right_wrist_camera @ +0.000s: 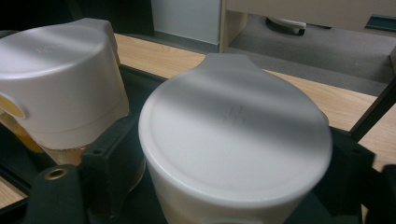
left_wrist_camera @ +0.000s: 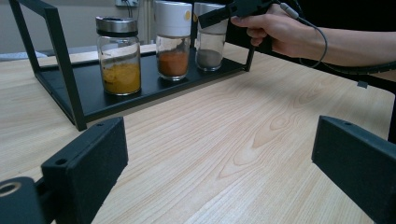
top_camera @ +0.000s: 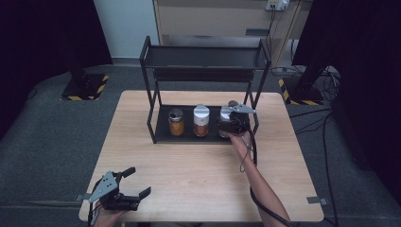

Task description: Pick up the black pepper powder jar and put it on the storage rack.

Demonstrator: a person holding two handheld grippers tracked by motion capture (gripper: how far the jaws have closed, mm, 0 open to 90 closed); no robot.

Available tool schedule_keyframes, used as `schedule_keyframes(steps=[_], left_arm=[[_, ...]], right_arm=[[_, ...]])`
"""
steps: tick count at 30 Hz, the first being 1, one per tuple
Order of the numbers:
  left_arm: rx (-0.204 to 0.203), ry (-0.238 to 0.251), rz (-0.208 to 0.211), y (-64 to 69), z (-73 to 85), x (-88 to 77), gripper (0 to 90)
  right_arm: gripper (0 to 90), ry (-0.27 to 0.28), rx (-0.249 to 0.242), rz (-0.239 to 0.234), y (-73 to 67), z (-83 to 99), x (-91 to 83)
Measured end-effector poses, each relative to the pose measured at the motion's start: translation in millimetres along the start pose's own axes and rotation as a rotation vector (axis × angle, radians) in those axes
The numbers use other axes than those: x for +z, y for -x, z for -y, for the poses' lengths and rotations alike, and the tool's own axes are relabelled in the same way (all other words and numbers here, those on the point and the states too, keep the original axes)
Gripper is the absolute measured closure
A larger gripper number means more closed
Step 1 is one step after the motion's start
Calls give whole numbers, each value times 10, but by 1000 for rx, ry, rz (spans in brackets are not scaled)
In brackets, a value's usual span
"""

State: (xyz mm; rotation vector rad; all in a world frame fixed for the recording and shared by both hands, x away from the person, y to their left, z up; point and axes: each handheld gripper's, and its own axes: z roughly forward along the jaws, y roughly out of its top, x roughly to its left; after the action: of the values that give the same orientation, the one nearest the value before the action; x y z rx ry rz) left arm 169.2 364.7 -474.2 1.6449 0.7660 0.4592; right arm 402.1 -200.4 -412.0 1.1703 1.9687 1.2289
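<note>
On the rack's lower shelf (top_camera: 163, 135), the right gripper (top_camera: 231, 124) straddles the white-capped jar (right_wrist_camera: 233, 140), jaws spread, beside two spice jars; the left gripper (top_camera: 124, 195) rests open over the wooden table (top_camera: 189, 165).

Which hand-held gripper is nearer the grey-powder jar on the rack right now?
Right. The right hand-held gripper is at the grey-powder jar, jaws flanking it; the left hand-held gripper sits far back near the table's front edge.

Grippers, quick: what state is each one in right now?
Left gripper: open, nothing between its jaws, over bare table.
Right gripper: jaws around the white-capped grey spice jar; grip cannot be told.
</note>
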Motion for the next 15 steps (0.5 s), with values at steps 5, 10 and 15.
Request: schedule_keyframes(steps=[5, 10, 15], left_arm=[[0, 0, 1, -2, 0, 0, 27], [0, 0, 2, 0, 0, -3, 27], [2, -3, 6, -2, -5, 5, 27]], right_arm=[[128, 6, -19, 18, -53, -33, -24], [101, 11, -20, 17, -30, -83, -59], [95, 21, -24, 10, 9, -141, -142]])
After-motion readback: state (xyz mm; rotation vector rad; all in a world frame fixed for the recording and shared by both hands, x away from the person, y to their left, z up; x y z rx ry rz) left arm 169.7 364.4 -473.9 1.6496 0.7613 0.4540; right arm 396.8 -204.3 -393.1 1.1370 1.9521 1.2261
